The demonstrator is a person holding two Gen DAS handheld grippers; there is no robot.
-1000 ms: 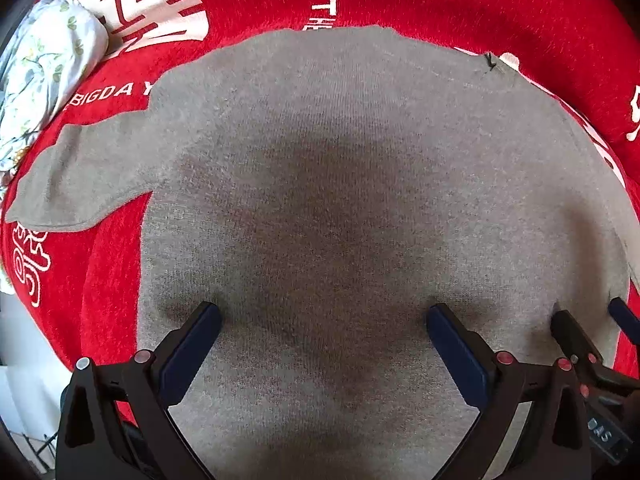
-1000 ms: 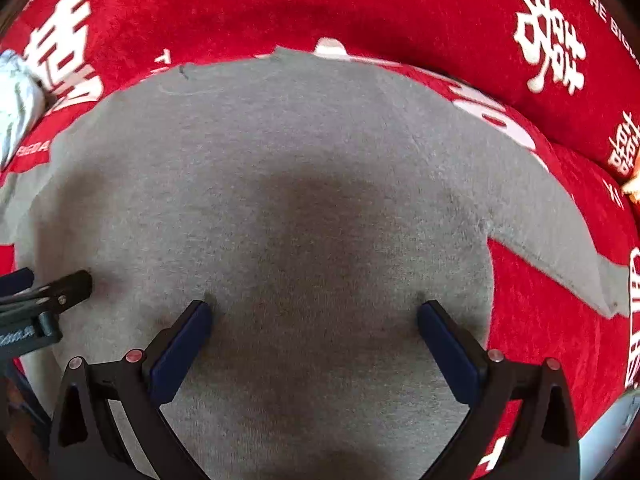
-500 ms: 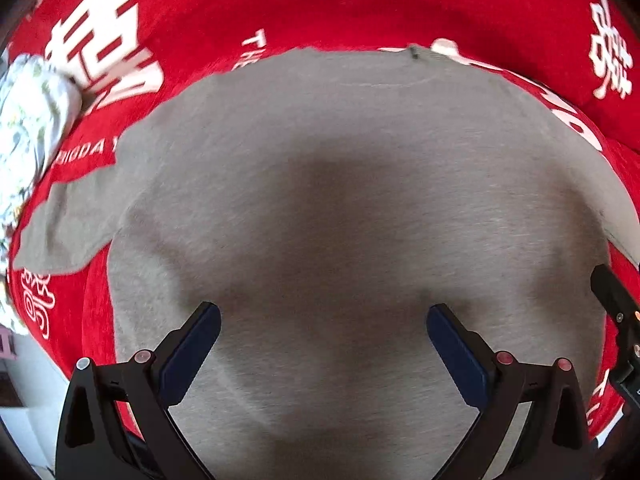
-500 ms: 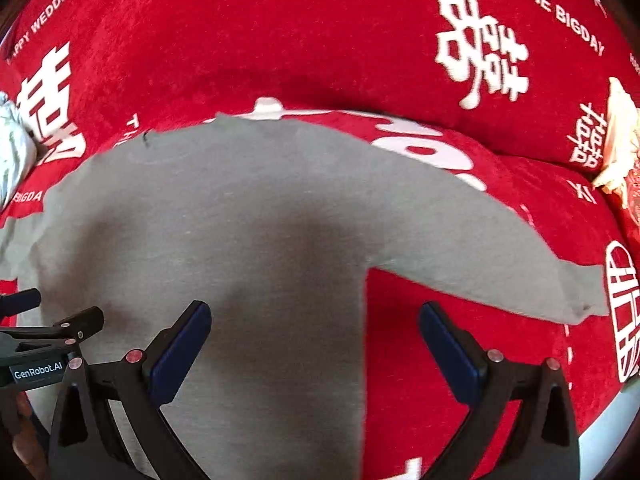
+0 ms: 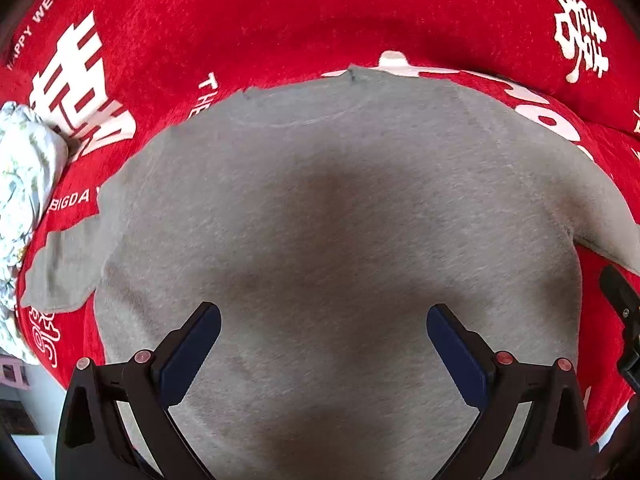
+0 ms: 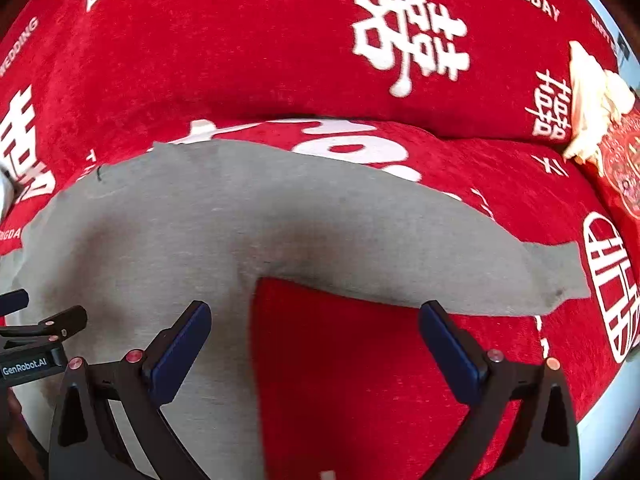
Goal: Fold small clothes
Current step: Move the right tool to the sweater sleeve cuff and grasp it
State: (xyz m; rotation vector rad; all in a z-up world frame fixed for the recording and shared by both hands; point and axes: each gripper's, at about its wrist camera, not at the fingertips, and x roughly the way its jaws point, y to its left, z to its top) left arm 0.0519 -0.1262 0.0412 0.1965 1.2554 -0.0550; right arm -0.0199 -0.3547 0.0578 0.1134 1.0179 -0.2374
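Note:
A small grey long-sleeved top (image 5: 328,216) lies flat and spread out on a red cover, neckline away from me. My left gripper (image 5: 324,332) is open and empty, hovering over the top's body. In the right wrist view the top's body (image 6: 160,248) is at the left and its right sleeve (image 6: 420,248) stretches out to the right. My right gripper (image 6: 316,332) is open and empty above the red cover below the armpit, with its left finger over the top's side edge. The left gripper's tip (image 6: 48,324) shows at that view's left edge.
The red cover (image 6: 280,60) with white lettering rises into a cushion behind the top. A crumpled floral cloth (image 5: 24,184) lies at the far left. A cream cloth (image 6: 592,104) and a red printed item (image 6: 624,168) sit at the far right. The cover's front edge is near.
Both grippers have shifted to the right. The right gripper has moved off the top's body to beside the right sleeve. Both stay open.

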